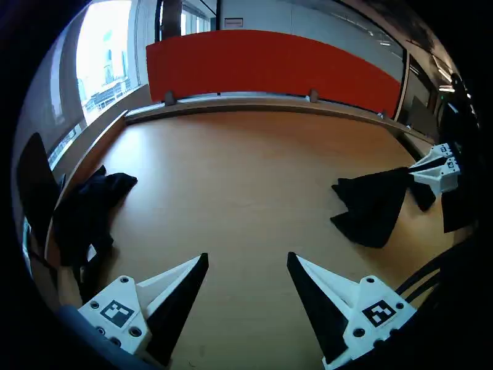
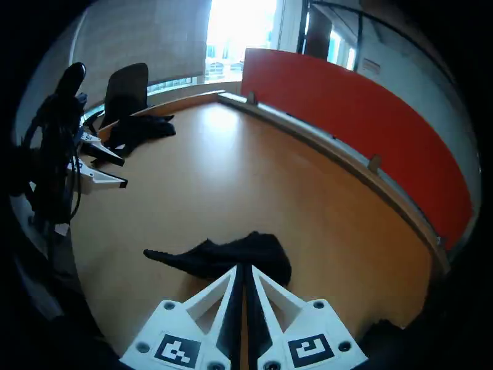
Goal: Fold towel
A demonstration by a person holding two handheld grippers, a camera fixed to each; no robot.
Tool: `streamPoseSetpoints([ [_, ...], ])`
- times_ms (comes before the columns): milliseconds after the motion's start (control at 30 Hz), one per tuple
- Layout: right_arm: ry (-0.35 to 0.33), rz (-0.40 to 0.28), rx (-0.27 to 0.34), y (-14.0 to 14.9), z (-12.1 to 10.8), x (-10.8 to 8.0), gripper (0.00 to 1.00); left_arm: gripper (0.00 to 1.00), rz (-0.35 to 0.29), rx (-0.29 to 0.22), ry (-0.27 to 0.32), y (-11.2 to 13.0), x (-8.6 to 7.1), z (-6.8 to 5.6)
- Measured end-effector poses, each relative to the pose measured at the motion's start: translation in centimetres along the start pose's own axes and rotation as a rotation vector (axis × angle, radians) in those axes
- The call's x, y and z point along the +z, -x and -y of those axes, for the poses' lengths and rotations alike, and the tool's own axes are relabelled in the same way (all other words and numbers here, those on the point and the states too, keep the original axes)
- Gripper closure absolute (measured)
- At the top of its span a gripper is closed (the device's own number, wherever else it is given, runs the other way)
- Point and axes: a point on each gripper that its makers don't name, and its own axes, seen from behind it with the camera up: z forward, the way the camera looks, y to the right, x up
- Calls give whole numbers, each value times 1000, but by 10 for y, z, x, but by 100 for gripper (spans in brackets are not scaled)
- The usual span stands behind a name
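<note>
Pale wood runs across the bench [image 1: 246, 172], backed by a red panel [image 1: 271, 65] with bright windows [image 1: 101, 68] beyond. My left tool [image 1: 246, 259] hangs over bare wood with its fingers spread wide and nothing between them. My right tool [image 2: 244, 268] has its fingers pressed almost together on the near edge of the black towel [image 2: 246, 253], which lies bunched on the bench just ahead of the tips. A separate heap of dark cloth [image 1: 92, 209] sits at the bench's far corner beside a chair [image 2: 126, 89].
</note>
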Motion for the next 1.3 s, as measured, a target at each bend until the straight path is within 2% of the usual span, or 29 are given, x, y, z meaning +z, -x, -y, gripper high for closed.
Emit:
streamPoseSetpoints([
  [400, 73, -80, -57, -50, -27, -36, 96, 5, -27, 8, 10, -11, -5, -4],
  [1000, 133, -96, -105, -67, -58, -66, 96, 5, -47, 19, 20, -19, -9, -13],
  [1300, 162, -108, -109, -72, -75, -80, 96, 5, -53, 26, 27, -21, -11, -18],
])
